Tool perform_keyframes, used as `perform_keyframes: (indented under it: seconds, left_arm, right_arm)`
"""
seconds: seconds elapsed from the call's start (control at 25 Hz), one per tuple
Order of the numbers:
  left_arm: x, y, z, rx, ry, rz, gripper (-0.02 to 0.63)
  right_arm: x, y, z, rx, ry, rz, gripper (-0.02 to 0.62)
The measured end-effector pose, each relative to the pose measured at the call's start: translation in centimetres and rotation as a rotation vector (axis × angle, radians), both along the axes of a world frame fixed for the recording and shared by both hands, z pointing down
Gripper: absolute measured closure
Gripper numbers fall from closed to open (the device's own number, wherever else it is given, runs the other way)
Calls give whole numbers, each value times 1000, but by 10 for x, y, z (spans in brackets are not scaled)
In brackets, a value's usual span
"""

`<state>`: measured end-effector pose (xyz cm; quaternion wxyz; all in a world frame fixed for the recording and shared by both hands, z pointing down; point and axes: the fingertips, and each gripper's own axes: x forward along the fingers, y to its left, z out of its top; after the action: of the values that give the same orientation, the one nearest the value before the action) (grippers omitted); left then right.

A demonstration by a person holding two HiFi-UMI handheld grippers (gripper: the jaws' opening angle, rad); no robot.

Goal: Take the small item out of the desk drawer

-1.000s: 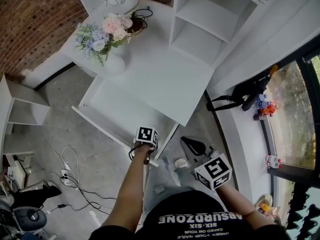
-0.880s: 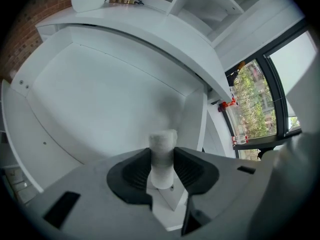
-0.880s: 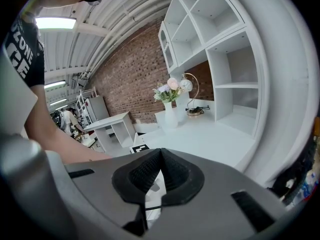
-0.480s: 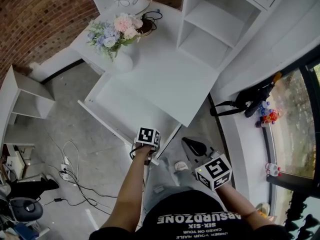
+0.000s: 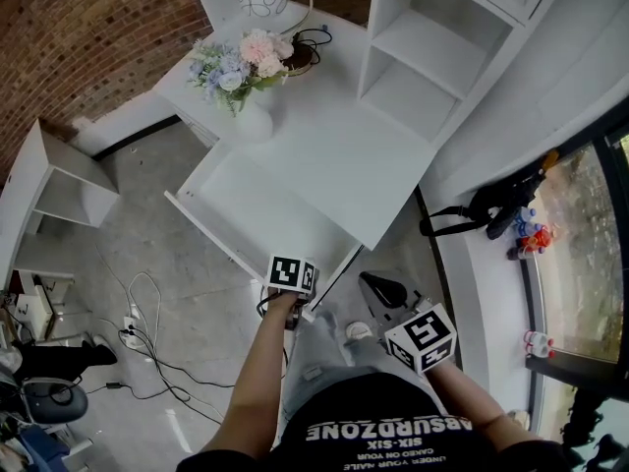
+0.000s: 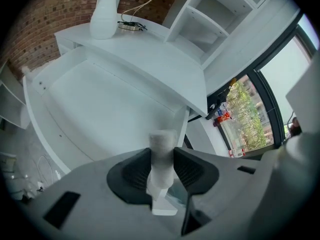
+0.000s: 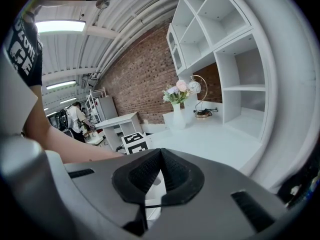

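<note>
Left tool: My left tool (image 6: 162, 166) is clamped on a white knob (image 6: 161, 141) at the front edge of the drawer (image 5: 257, 205). The pinch looks the same as a second ago.
Right tool: My right tool (image 7: 159, 171) hangs low beside my torso, pads pressed together with nothing between them. It is in the same spot as before.
Drawer: It stands pulled out from under the white surface (image 5: 334, 146), its white floor open to view from above. It reaches as far out as it did a second ago.
Small item: I cannot make it out in any view.
On the surface: A bunch of flowers (image 5: 241, 62) in a white vase (image 5: 254, 121), near the back left corner.
What changed: My head has swung. The flowers now sit further right in the frame, and the low shelf unit (image 5: 64, 180) on the floor at my left shows more fully.
</note>
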<state>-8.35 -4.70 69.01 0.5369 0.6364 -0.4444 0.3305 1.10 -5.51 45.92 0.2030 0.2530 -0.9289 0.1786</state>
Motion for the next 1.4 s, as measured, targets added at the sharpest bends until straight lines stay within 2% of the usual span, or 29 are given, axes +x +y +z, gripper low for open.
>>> perform_keyframes:
  seconds: [0.28,0.72,1.4]
  left_arm:
    - [0,7,-20,45,-4,-28,462]
    - [-3,15,-60,151,-2,-121,462]
    - [-12,39,-110,277,-55,-191,463]
  right_arm:
    - [4,8,-2,8,-1,-23,597]
    - [5,19,-6,21,-16,-82,597]
    - [-7,30,-2,4,-37,-158,597]
